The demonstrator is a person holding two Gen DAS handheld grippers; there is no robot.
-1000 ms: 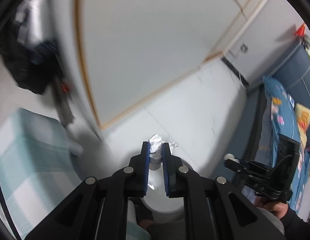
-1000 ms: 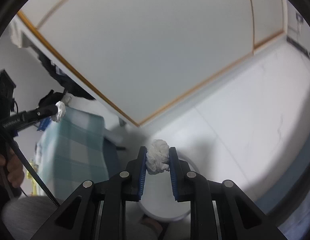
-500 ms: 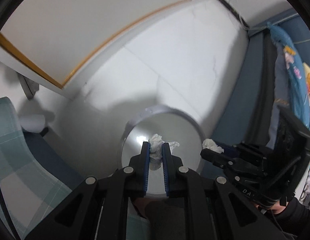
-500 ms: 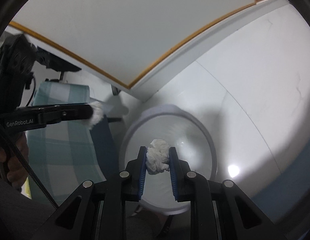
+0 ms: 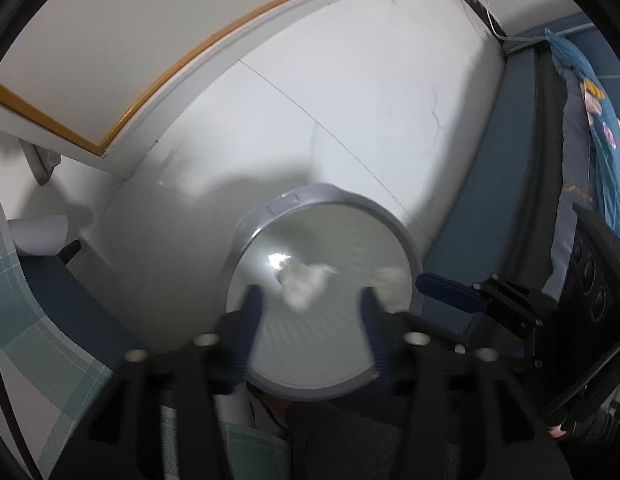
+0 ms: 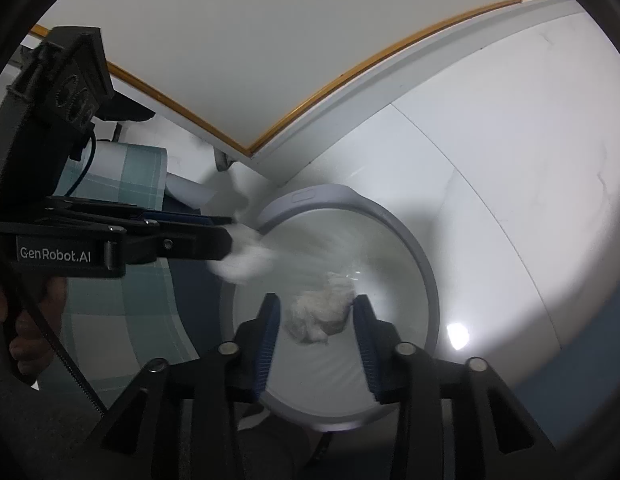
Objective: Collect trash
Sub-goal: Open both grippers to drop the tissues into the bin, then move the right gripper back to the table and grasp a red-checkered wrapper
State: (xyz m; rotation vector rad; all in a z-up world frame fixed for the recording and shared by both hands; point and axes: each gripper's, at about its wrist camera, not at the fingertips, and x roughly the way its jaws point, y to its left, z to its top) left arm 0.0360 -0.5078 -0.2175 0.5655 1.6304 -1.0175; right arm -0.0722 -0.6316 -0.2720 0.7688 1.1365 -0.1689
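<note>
From the left wrist, our left hand-held gripper (image 5: 308, 306) is opening over the round trash bin (image 5: 270, 216) on the floor; its crumpled tissue (image 5: 304, 282) hangs blurred between the parted pads, apparently touching neither. We keep the tips centred over the mouth so it drops inside and not on the rim.

From the right wrist, the right hand-held gripper (image 6: 316, 320) is opening too, its paper wad (image 6: 320, 314) loose between the pads above the bin. We hold both hands steady until each piece has fallen clear, and avoid knocking the two grippers together.
</note>
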